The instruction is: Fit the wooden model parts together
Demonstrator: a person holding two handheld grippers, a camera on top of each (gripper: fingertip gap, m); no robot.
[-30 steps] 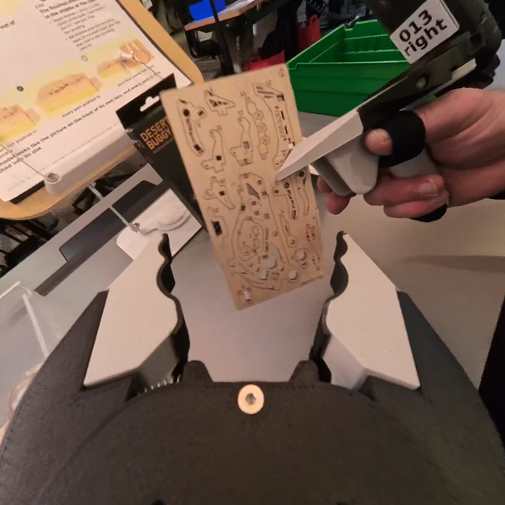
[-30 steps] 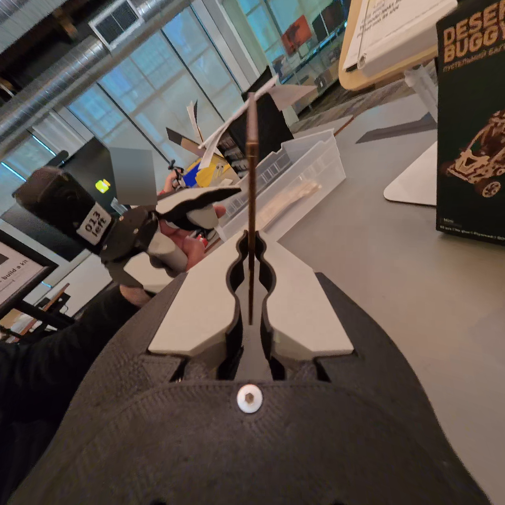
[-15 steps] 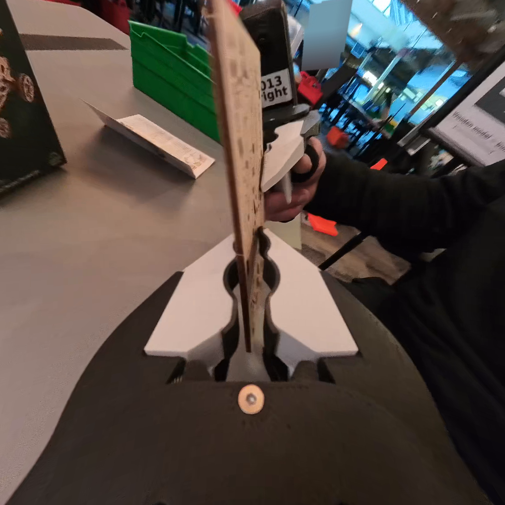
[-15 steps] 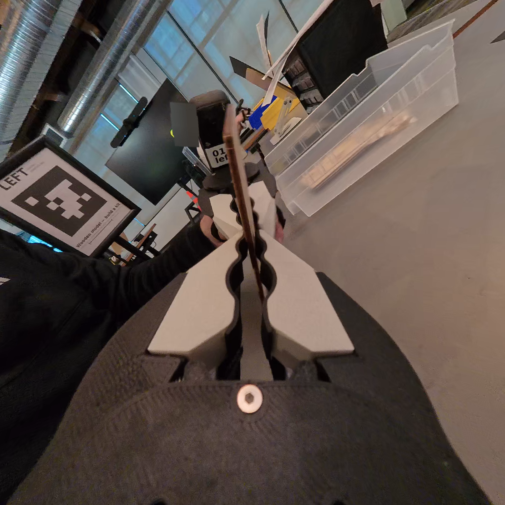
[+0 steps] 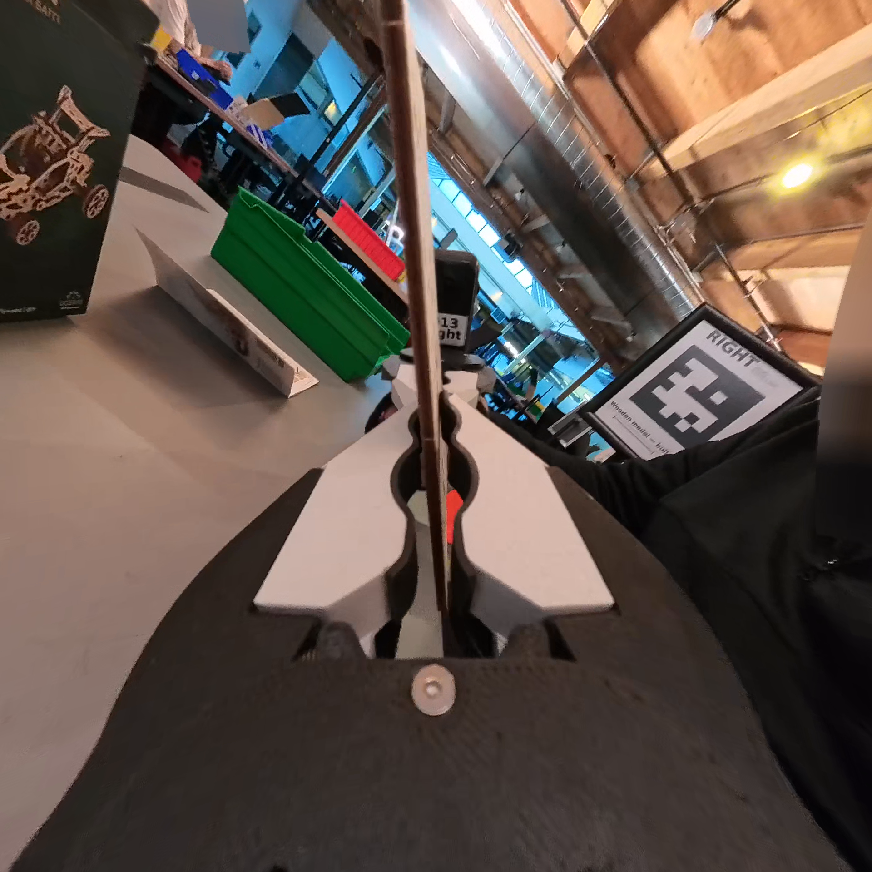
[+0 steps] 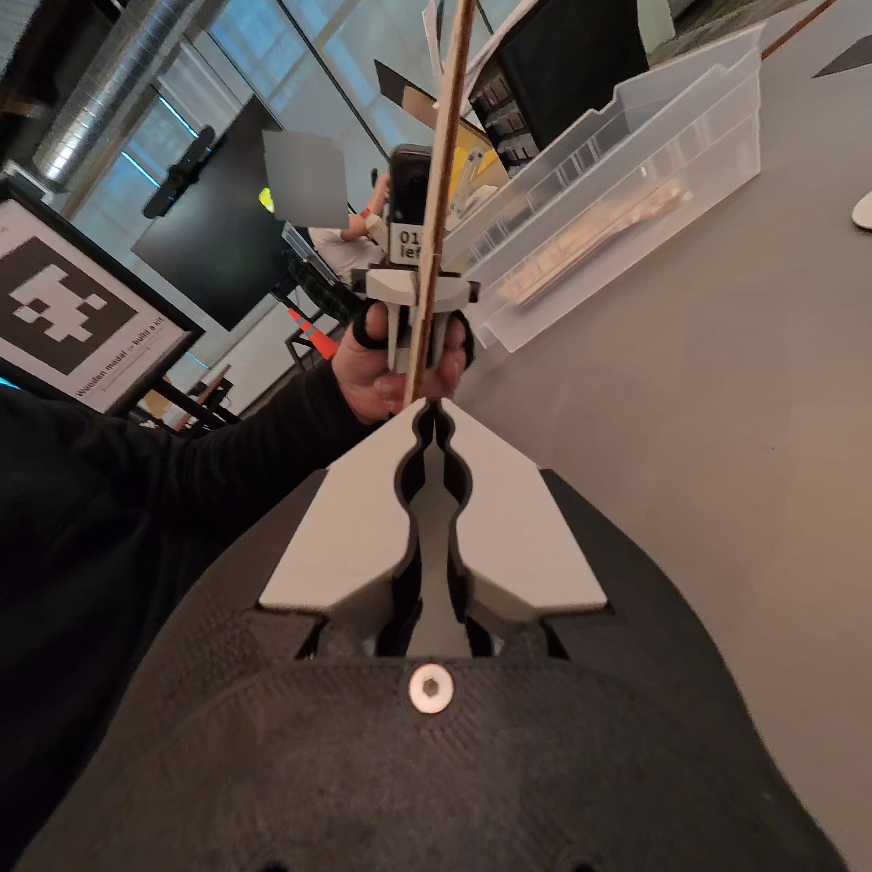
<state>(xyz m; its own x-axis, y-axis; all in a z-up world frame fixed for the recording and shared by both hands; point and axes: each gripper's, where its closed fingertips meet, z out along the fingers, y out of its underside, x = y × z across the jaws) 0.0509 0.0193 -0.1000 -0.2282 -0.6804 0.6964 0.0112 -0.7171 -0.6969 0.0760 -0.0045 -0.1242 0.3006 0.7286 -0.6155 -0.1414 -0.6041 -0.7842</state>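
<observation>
A thin wooden parts sheet point(image 5: 415, 236) stands edge-on between my left gripper's point(image 5: 431, 406) fingers, which are shut on it. The sheet runs deep between them. The right wrist view confirms this: the left gripper point(image 6: 424, 292), held by a hand point(image 6: 373, 373), clamps the sheet point(image 6: 446, 141) from the far side. My right gripper point(image 6: 431, 406) is shut with its tips together. The sheet's near edge ends just at those tips, and none of it lies between the fingers. In the left wrist view the right gripper's fingers point(image 5: 467, 382) show just behind the sheet.
On the grey table point(image 6: 684, 472) are a green bin point(image 5: 302, 288), a dark kit box point(image 5: 52, 155), a folded leaflet point(image 5: 226, 321) and a clear bin point(image 6: 613, 212) holding wooden sheets. Framed marker signs point(image 5: 698, 396) point(image 6: 61, 302) stand at the sides. There is about 5 cm between the tips of the two grippers.
My left gripper, wide open a second ago, closed on the sheet. The sheet, deep between the right fingers half a second ago, has slid out to their tips. Both grippers turned.
</observation>
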